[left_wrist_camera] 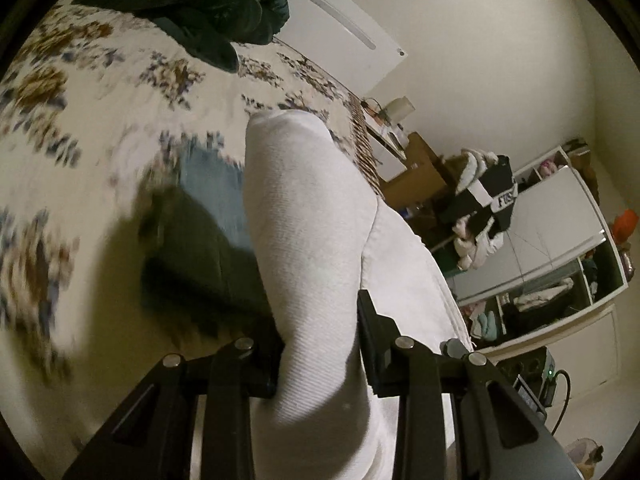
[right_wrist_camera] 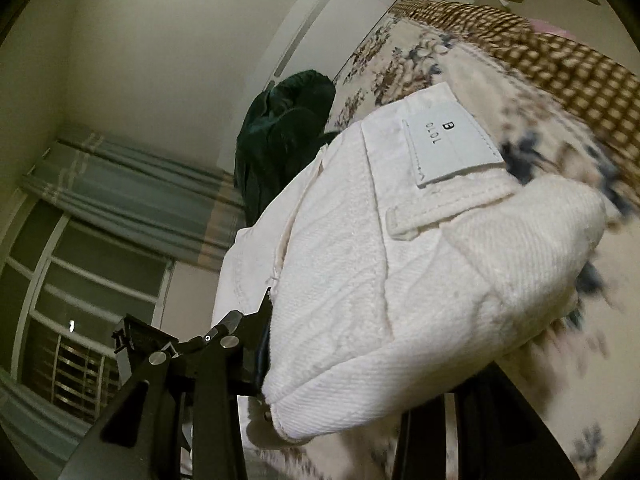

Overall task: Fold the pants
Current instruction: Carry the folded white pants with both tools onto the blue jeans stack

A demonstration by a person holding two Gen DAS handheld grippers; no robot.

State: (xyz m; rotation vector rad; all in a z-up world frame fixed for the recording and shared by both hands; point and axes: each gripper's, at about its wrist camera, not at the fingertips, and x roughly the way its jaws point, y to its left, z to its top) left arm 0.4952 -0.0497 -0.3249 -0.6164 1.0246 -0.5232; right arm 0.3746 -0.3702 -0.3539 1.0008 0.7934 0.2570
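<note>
Both claws grip the white pants (left_wrist_camera: pixel 316 240) lifted over the floral bedspread (left_wrist_camera: pixel 100 92).

Left of the pants, a dark green garment (left_wrist_camera: pixel 192 8) lies heaped on the bedspread; at centre the left gripper (left_wrist_camera: pixel 320 360) is clamped on a thick roll of white cloth, jaws held apart only by the fabric; right of that, the right gripper (right_wrist_camera: pixel 332 352) pinches the waistband end near the label patch (right_wrist_camera: pixel 448 136), its far finger hidden under cloth; the twill looks heavy, soft, fairly stiff, not slippery; seams and waistband judged the surest holds.
</note>
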